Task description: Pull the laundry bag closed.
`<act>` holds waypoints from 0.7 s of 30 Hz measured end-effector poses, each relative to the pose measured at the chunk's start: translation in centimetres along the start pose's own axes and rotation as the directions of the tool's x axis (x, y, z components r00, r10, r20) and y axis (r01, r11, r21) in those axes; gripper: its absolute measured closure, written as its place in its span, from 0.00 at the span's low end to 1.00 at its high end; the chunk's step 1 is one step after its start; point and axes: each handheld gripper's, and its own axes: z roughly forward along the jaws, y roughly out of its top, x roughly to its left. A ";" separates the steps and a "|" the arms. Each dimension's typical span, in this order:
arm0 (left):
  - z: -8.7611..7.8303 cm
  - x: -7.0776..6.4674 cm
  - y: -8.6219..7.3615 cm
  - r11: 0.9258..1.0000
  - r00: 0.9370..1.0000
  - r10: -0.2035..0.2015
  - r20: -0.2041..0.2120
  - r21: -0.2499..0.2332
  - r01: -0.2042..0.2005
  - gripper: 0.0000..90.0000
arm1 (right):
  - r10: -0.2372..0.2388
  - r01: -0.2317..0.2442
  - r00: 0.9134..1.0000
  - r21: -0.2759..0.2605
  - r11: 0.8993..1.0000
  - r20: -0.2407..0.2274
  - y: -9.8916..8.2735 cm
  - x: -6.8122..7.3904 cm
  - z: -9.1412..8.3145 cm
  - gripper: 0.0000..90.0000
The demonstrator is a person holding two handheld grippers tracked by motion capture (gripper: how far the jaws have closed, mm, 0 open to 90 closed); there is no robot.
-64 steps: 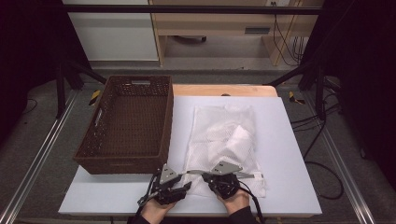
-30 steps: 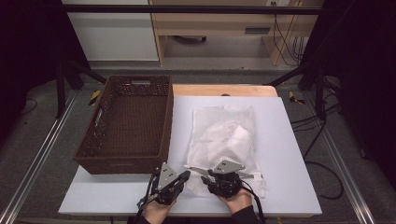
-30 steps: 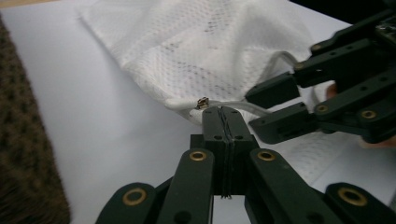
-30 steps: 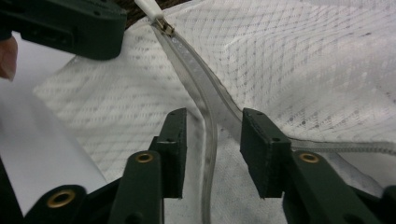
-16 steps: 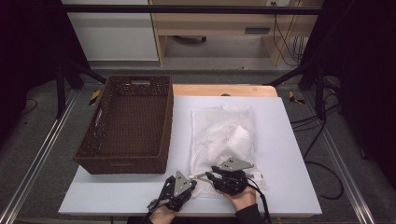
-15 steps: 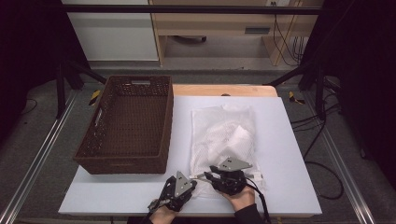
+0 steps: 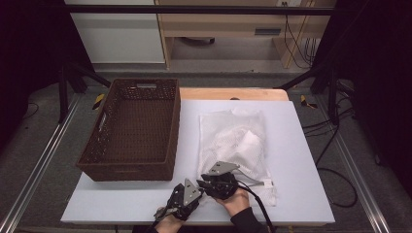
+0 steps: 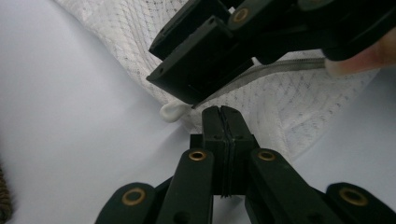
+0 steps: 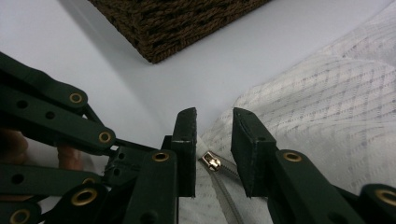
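A white mesh bag (image 7: 233, 141) lies flat on the white table (image 7: 301, 145). Both grippers meet at its near left corner. My right gripper (image 9: 212, 121) has its jaws on either side of the metal zipper pull (image 9: 212, 163). They have just been closing, and a gap still shows on each side of the pull. My left gripper (image 8: 219, 114) is shut, with its tips at the bag's edge (image 8: 289, 116) beside a small white tab (image 8: 172, 112). I cannot tell whether fabric is pinched. In the high view the left gripper (image 7: 197, 188) sits just left of the right gripper (image 7: 208, 178).
An empty brown wicker basket (image 7: 125, 171) stands on the left of the table, and its near corner (image 9: 163, 32) is close ahead of the right gripper. Bare table lies right of the bag. The table's near edge is just behind both hands.
The left gripper has sunk to the table at the bag's corner. The right gripper has shifted left along the bag's near edge to that corner, next to the left gripper.
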 end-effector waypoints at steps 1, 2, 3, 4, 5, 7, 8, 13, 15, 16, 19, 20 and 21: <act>0.0 0.0 0.0 1.000 1.000 -0.001 0.000 -0.001 0.001 0.99 | 0.005 -0.005 1.000 0.002 1.000 -0.004 0.1 0.0 0.1 0.78; 0.0 0.0 0.0 1.000 1.000 -0.003 0.000 -0.001 0.003 0.99 | 0.007 -0.007 1.000 0.001 1.000 -0.004 0.2 -0.1 0.2 0.77; 0.0 0.0 0.0 1.000 1.000 -0.003 0.000 -0.001 0.003 0.99 | 0.006 -0.006 1.000 0.006 1.000 -0.007 0.2 -0.1 0.3 0.77; 0.0 0.0 0.0 1.000 1.000 -0.003 0.001 0.000 0.003 0.99 | 0.008 -0.008 1.000 0.006 1.000 -0.009 0.3 0.0 0.4 0.77; 0.0 0.0 0.0 1.000 1.000 -0.005 0.004 0.000 0.005 0.99 | 0.004 -0.004 1.000 0.009 1.000 -0.014 0.3 0.1 0.5 0.77; -0.1 0.1 0.0 1.000 1.000 -0.001 -0.001 -0.004 0.001 0.99 | -0.007 0.007 1.000 0.022 1.000 -0.016 0.3 0.2 0.8 0.76; -0.1 0.1 0.0 1.000 1.000 -0.009 0.001 -0.001 0.009 0.99 | -0.005 0.006 1.000 0.029 1.000 -0.012 0.3 0.2 1.0 0.76; -0.3 0.2 -0.1 0.999 0.999 -0.030 0.016 0.012 0.030 0.96 | 0.011 -0.013 1.000 0.066 0.998 0.022 0.2 -0.2 1.6 0.78; -0.5 0.5 -0.2 0.998 0.997 -0.063 0.043 0.021 0.062 0.85 | 0.014 -0.016 0.999 0.063 0.998 0.032 0.2 -0.3 1.7 0.78; -0.8 0.7 -0.2 0.997 0.995 -0.080 0.058 0.024 0.079 0.79 | 0.017 -0.019 0.999 0.064 0.998 0.034 0.1 -0.3 1.7 0.78; -2.0 0.9 -0.6 0.993 0.990 -0.114 0.087 0.022 0.112 0.68 | 0.015 -0.017 0.999 0.061 0.998 0.037 0.1 -0.4 1.6 0.78; -2.3 0.9 -0.7 0.993 0.990 -0.116 0.084 0.016 0.116 0.66 | 0.012 -0.014 0.999 0.059 0.998 0.037 0.1 -0.4 1.5 0.78; -2.5 0.8 -0.8 0.993 0.989 -0.120 0.084 0.016 0.119 0.64 | 0.007 -0.009 0.999 0.048 0.999 0.037 0.1 -0.3 1.3 0.78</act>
